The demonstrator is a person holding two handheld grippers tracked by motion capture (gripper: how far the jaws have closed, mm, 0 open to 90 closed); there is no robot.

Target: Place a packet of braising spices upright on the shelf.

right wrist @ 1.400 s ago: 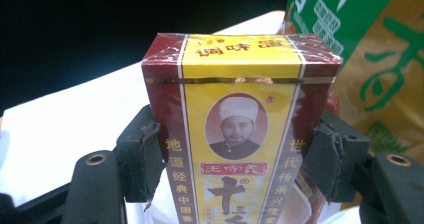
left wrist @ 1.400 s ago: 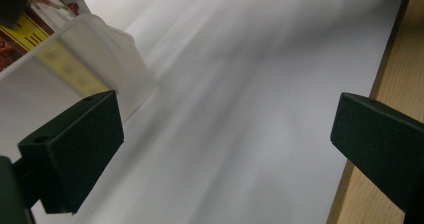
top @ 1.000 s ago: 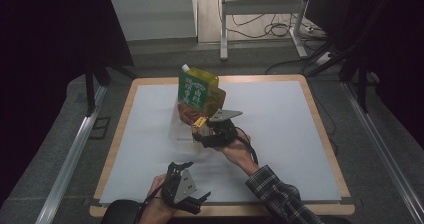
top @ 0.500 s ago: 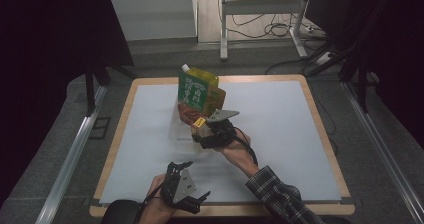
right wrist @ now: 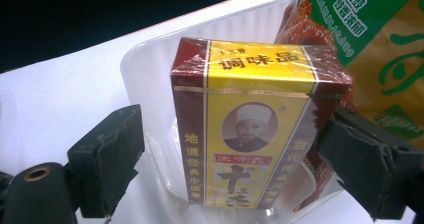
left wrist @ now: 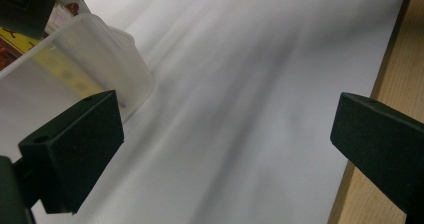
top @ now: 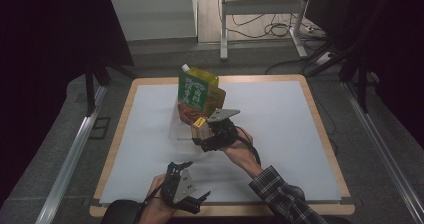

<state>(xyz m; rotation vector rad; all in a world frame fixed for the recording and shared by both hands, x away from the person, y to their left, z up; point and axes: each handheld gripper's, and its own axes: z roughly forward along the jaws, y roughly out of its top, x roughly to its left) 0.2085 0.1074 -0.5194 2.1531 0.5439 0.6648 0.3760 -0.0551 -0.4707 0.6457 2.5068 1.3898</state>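
The right claw [right wrist: 230, 169] stood with jaws apart on either side of a yellow-and-maroon seasoning box [right wrist: 250, 124], upright in a clear plastic tub [right wrist: 150, 69] beside a green pouch [top: 195, 89]. The left claw [top: 192, 200] hung open near the counter [top: 280, 109] edge.

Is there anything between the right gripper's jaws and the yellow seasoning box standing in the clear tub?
Nothing visible. The right gripper is open, one jaw on each side of the yellow seasoning box, with only bare gaps between. The box stands upright in the clear tub; the red packet and green pouch sit behind it.
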